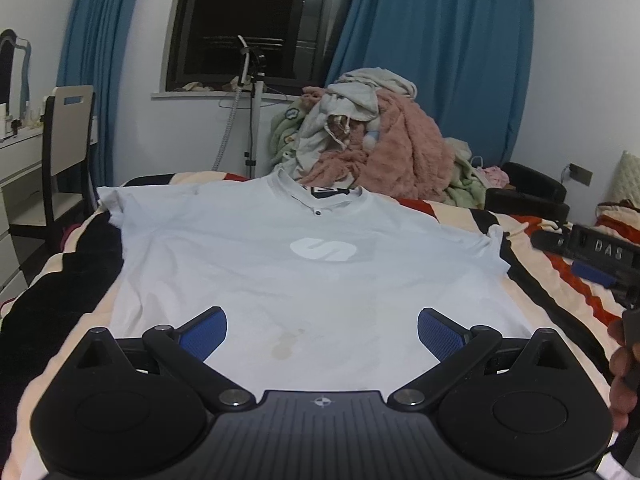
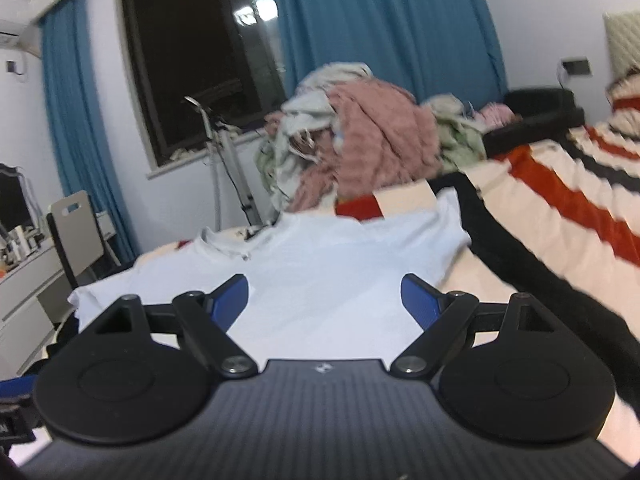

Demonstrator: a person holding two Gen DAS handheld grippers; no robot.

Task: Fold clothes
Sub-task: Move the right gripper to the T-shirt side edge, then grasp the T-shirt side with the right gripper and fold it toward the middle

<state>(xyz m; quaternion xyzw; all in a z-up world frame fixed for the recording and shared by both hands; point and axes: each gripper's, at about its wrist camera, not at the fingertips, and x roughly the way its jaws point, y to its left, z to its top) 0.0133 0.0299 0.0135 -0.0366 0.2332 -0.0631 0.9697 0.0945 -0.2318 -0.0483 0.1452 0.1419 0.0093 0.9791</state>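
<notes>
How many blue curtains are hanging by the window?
2. One blue curtain hangs left of the dark window; the other blue curtain hangs to its right, behind the clothes pile. The pile hides its bottom.

A home bedroom, apparently: striped bed, blue curtains, heaped laundry, desk chair.

Dim, cool indoor light; window black, small glare reflected in glass. Left view sharp; right view motion-blurred, worst on striped blanket. Fisheye bends edges, corners vignetted.
</notes>
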